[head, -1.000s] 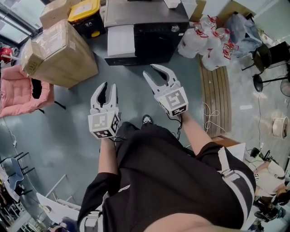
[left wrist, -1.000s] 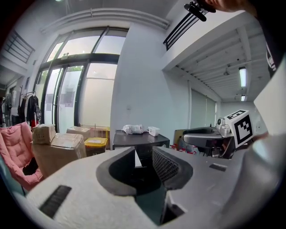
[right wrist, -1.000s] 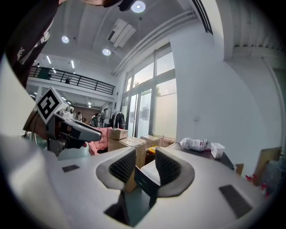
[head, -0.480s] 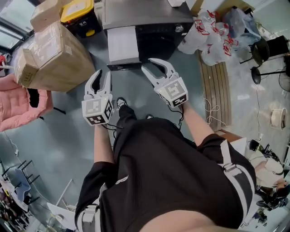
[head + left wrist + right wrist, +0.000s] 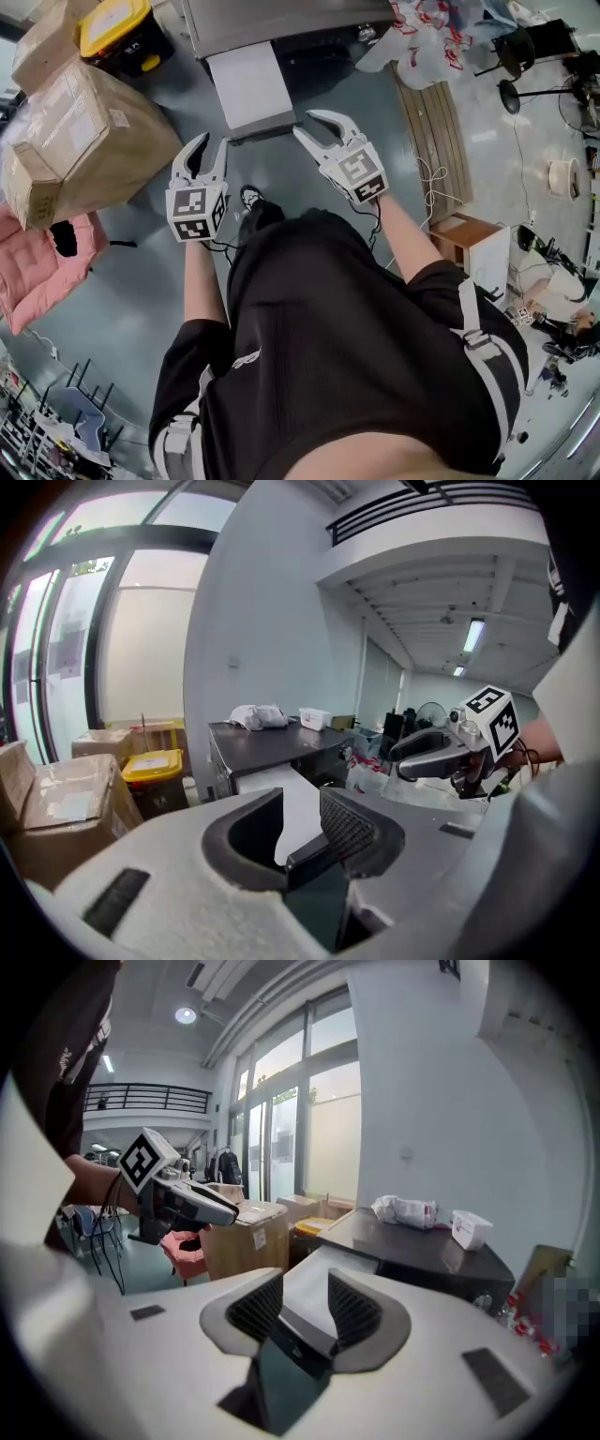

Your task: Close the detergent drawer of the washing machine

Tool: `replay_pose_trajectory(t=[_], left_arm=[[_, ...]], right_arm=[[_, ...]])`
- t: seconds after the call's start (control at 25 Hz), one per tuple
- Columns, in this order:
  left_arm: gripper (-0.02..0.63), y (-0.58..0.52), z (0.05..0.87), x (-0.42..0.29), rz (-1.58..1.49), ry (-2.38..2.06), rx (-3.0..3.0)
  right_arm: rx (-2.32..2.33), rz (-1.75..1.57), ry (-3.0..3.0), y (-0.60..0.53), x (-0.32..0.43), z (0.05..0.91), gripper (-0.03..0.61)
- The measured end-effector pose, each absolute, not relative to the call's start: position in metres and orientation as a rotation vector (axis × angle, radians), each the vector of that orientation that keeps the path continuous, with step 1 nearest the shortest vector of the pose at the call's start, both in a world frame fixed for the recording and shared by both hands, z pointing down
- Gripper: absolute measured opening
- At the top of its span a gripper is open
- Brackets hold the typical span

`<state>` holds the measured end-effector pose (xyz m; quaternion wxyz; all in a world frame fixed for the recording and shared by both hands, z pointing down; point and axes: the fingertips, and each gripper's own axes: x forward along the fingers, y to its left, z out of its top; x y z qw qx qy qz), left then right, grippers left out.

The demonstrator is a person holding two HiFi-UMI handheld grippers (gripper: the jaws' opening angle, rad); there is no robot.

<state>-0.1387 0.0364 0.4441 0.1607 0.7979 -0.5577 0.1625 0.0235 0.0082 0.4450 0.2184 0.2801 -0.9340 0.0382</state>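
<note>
In the head view, the washing machine (image 5: 281,21) stands at the top of the frame. Its white detergent drawer (image 5: 246,89) sticks out of the front toward the person, pulled open. The left gripper (image 5: 211,145) hangs short of the washing machine, off the drawer's left corner and apart from it. The right gripper (image 5: 309,126) is just off the drawer's right corner, and I cannot tell whether it touches. A large cardboard box (image 5: 80,131) and a yellow-lidded bin (image 5: 117,28) sit to the left of the washing machine.

In the left gripper view, the left gripper's fingers (image 5: 352,825) are released, with a clear gap between them that holds nothing. The white drawer shows through that gap, farther off. The right gripper is level with them, off to the right of the washing machine's front.

In the right gripper view, the right gripper's fingers (image 5: 255,1309) stand apart and have just been opening. Nothing is gripped between them. The drawer's white top lies beyond the gap. A crumpled bag (image 5: 408,1210) and a white tub (image 5: 469,1227) rest on the washing machine's dark top.
</note>
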Motion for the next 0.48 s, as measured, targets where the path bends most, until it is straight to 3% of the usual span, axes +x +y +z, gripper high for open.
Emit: replay_pose_trajectory(t=[0.48], left_arm=[[0.129, 0.033, 0.531, -0.141, 0.596, -1.230, 2.313]], right_arm=[[0.877, 0.277, -2.338, 0.014, 0.035, 0.517, 0.152]])
